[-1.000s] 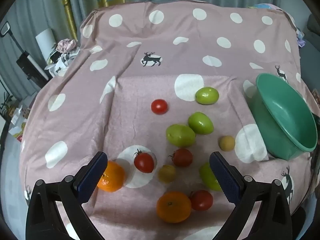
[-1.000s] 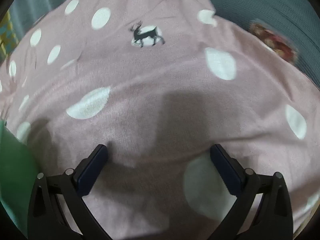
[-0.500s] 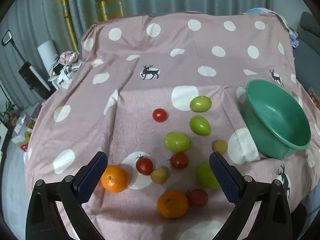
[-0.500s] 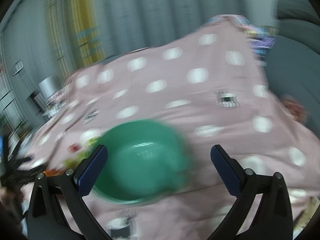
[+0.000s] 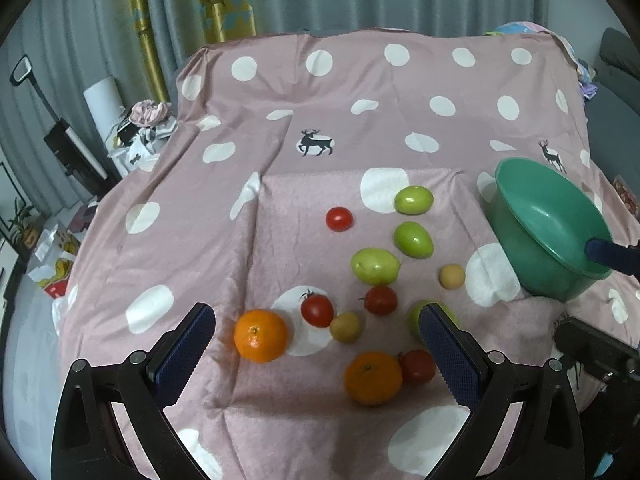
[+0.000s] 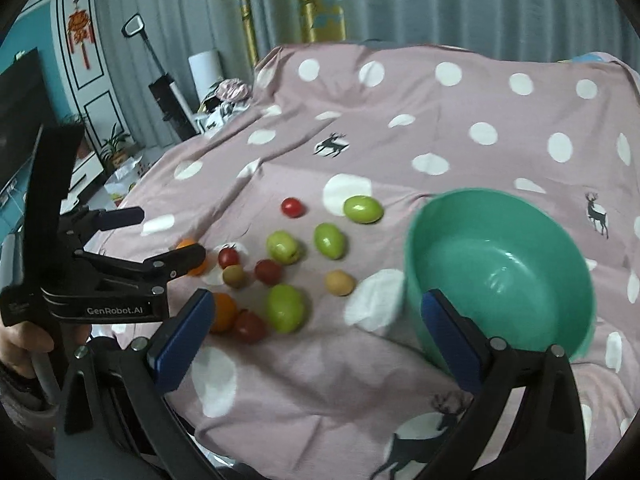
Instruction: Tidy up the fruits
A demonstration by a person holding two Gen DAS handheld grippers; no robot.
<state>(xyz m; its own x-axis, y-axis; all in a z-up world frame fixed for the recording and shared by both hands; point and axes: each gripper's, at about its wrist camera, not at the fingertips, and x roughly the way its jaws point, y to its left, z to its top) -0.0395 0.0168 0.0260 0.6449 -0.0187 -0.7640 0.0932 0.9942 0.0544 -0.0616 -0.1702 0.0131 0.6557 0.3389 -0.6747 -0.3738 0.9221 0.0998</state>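
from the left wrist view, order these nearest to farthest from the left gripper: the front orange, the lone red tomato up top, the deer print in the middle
1. Front orange, between the left gripper's jaws, right of centre.
2. Lone red tomato, mid-cloth, farther back.
3. Deer print, farthest, toward the cloth's back.

Pink cloth [image 5: 280,240] with white dots, dark deer; green bowl [image 5: 532,216]; orange, red, green fruits [image 5: 376,266]

You've pulled your left gripper [image 5: 316,354] back and up, so the fruit now sits farther from its fingers. Your right gripper [image 6: 316,336] has swung off the bare cloth and now faces the green bowl [image 6: 500,268] and the fruit
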